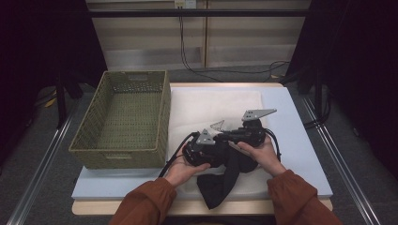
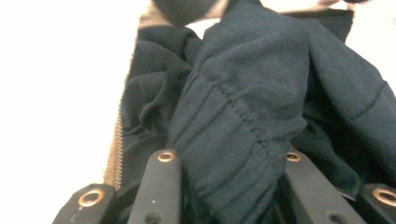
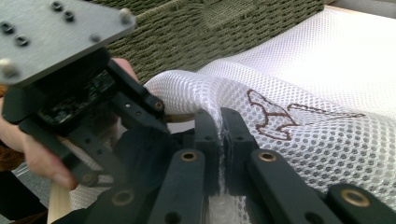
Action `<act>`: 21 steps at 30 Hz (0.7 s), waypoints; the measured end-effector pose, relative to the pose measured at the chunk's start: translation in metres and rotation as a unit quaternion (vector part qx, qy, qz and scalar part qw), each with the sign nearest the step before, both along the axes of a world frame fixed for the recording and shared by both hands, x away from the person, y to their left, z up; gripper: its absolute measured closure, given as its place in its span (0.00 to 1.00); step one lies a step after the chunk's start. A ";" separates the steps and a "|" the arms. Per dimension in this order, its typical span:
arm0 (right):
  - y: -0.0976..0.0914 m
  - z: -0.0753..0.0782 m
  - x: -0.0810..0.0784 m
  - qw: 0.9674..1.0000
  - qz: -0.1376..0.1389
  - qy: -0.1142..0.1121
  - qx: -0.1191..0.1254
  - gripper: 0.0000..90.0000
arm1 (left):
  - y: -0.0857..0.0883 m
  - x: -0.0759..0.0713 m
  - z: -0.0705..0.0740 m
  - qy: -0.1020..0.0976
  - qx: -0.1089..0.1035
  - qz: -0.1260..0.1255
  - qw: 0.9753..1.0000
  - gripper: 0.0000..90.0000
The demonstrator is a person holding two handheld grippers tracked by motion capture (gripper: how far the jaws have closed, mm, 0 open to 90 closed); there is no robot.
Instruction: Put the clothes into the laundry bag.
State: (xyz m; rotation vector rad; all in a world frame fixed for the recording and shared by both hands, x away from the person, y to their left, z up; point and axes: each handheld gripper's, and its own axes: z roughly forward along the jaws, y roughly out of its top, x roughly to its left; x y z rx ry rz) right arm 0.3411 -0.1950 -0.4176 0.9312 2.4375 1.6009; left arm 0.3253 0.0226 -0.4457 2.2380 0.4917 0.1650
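High view: I am holding my left gripper [image 1: 213, 140] and my right gripper [image 1: 248, 131] close together over the near part of the white mesh laundry bag [image 1: 211, 105], which is lying on the blue mat [image 1: 295, 140]. A black garment [image 1: 220, 180] is hanging below and between both grippers, trailing towards me over the mat's near edge. The woven green basket [image 1: 122, 117] is standing off to the left of my left gripper, just beside the bag.

Left gripper view: my jaws are pressing in on a thick bunched fold of the black garment [image 2: 243, 121], its stitched ribbed band running straight up between them. I am gripping that cloth. A zip edge [image 2: 116, 144] is showing just left of the jaws, with white mesh beyond it.

Right gripper view: my jaws are standing nearly together and pinching a raised fold of the white mesh laundry bag [image 3: 299, 93]. A brown embroidered mark [image 3: 275, 116] is lying just right of the pinch. My left gripper [image 3: 144, 116] is sitting immediately to the left, the basket [image 3: 210, 28] behind it.
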 end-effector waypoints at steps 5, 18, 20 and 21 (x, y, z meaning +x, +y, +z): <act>0.000 0.001 0.000 1.000 0.001 0.002 0.002 0.97 | -0.002 0.006 0.000 0.001 -0.010 0.018 1.000 0.81; 0.002 -0.003 0.000 1.000 0.013 0.013 -0.002 0.97 | -0.004 0.009 -0.019 -0.007 -0.016 0.041 0.999 0.72; 0.002 -0.003 0.001 1.000 0.014 0.014 -0.003 0.97 | -0.004 0.007 -0.017 -0.002 -0.018 0.037 0.999 0.63; 0.002 -0.003 0.000 1.000 0.014 0.015 -0.003 0.97 | -0.004 0.006 -0.016 -0.003 -0.020 0.032 0.999 0.58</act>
